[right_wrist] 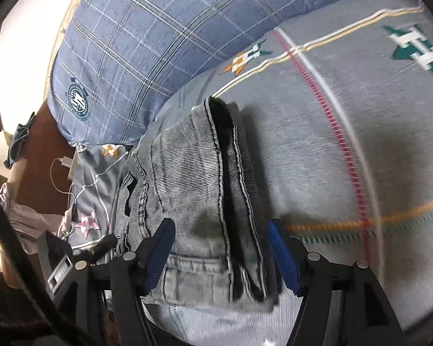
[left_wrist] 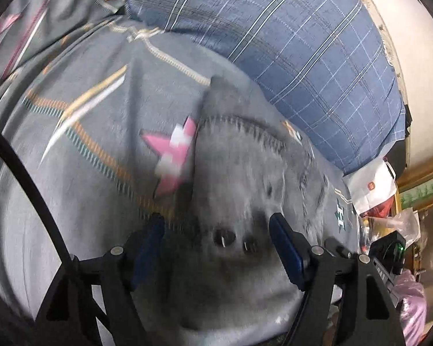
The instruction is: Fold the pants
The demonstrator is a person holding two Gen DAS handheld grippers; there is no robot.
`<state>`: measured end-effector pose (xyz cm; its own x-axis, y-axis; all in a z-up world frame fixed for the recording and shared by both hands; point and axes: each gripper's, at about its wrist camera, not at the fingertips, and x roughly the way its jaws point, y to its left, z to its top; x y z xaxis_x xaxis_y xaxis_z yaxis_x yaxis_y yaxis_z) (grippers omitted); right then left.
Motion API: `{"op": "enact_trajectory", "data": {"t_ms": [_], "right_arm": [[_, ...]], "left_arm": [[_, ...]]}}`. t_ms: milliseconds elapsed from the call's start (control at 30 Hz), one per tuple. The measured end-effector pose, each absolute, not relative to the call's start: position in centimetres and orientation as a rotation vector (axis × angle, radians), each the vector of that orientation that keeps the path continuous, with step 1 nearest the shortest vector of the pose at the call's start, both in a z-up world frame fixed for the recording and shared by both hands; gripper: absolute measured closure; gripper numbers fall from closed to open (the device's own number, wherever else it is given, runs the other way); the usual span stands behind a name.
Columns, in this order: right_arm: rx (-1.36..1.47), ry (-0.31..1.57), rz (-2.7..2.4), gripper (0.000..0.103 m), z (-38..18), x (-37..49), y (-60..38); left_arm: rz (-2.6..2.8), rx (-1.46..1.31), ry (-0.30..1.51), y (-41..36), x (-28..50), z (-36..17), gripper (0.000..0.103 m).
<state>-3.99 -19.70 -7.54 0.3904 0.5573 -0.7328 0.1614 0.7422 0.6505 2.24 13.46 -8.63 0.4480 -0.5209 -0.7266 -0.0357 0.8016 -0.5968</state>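
Note:
Grey washed jeans (left_wrist: pixel 239 178) lie on a grey patterned bedsheet (left_wrist: pixel 86 132). In the left wrist view, blurred by motion, the waist end with two metal buttons (left_wrist: pixel 224 237) lies between the open jaws of my left gripper (left_wrist: pixel 216 225). In the right wrist view the jeans (right_wrist: pixel 193 178) lie folded in layers, hems and seams stacked. My right gripper (right_wrist: pixel 220 227) is open and straddles the folded bundle, blue pads (right_wrist: pixel 283 256) either side. Neither gripper holds cloth.
A blue plaid pillow (left_wrist: pixel 288 43) lies at the head of the bed, also in the right wrist view (right_wrist: pixel 135 57). A white bag (left_wrist: pixel 372 184) and clutter sit beside the bed. A white charger cable (right_wrist: pixel 63 178) lies near the bed's edge.

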Motion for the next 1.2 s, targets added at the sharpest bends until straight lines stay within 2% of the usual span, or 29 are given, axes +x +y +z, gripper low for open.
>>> {"op": "enact_trajectory", "data": {"t_ms": [67, 100, 133, 167, 200, 233, 300, 367, 400, 500, 533, 600, 633, 667, 733, 800, 867, 1033, 1200], "right_arm": [[0.715, 1.164, 0.307, 0.035, -8.5, -4.2, -19.2], [0.677, 1.153, 0.289, 0.041, -8.4, -4.4, -18.9], [0.617, 1.154, 0.274, 0.045, -8.1, -4.4, -18.5], [0.589, 1.152, 0.27, 0.048, -8.0, -4.3, -18.3], [0.57, 1.148, 0.266, 0.052, -7.9, -4.3, -18.0], [0.55, 1.147, 0.262, 0.055, -7.9, -4.2, -17.9], [0.486, 1.131, 0.239, 0.067, -7.5, -4.2, -17.3], [0.452, 1.108, 0.238, 0.075, -6.9, -4.4, -16.8], [0.435, 1.093, 0.235, 0.082, -6.5, -4.5, -16.7], [0.415, 1.023, 0.245, 0.083, -5.0, -5.2, -16.7], [0.421, 1.019, 0.247, 0.083, -4.9, -5.4, -16.9], [0.461, 1.05, 0.248, 0.083, -5.9, -5.0, -17.2], [0.495, 1.074, 0.254, 0.081, -6.6, -4.8, -17.4], [0.523, 1.085, 0.257, 0.077, -7.0, -4.8, -17.6], [0.585, 1.081, 0.241, 0.068, -7.0, -5.0, -18.4], [0.613, 1.054, 0.238, 0.044, -6.5, -5.1, -18.9], [0.618, 1.044, 0.233, 0.029, -5.5, -4.7, -19.3], [0.58, 1.101, 0.315, 0.029, -3.8, -0.5, -18.6], [0.563, 1.112, 0.391, 0.029, -5.5, 4.5, -18.4]], "left_arm": [[-0.318, -0.625, 1.084, 13.8, 2.7, -10.3, 0.03], [-0.316, -0.665, 1.087, 14.0, 2.7, -10.9, 0.034], [-0.318, -0.687, 1.068, 14.1, 2.6, -10.9, 0.042], [-0.344, -0.683, 1.059, 13.6, 2.5, -10.6, 0.056], [-0.362, -0.663, 1.055, 13.2, 2.3, -10.2, 0.061], [-0.361, -0.637, 1.048, 12.9, 2.0, -9.8, 0.061], [-0.353, -0.58, 1.041, 12.1, 1.5, -9.2, 0.069], [-0.36, -0.592, 1.022, 12.2, 0.7, -8.7, 0.076], [-0.367, -0.596, 1.002, 12.4, 0.4, -8.4, 0.076], [-0.364, -0.537, 0.967, 11.8, -0.7, -7.3, 0.076], [-0.352, -0.53, 0.983, 11.7, -0.6, -7.7, 0.073], [-0.308, -0.566, 1.045, 12.0, 0.3, -9.4, 0.061], [-0.302, -0.608, 1.055, 12.8, 0.6, -9.9, 0.053], [-0.299, -0.678, 1.065, 13.5, 0.7, -10.2, 0.049], [-0.303, -0.72, 1.056, 14.4, 0.6, -9.8, 0.049], [-0.275, -0.699, 1.017, 15.0, 0.5, -8.5, 0.046], [-0.274, -0.67, 0.997, 15.4, 1.3, -6.9, 0.036], [-0.286, -0.606, 1.01, 15.5, 5.0, -4.6, 0.034], [-0.426, -0.69, 1.056, 15.5, 9.5, -7.9, 0.034]]}}
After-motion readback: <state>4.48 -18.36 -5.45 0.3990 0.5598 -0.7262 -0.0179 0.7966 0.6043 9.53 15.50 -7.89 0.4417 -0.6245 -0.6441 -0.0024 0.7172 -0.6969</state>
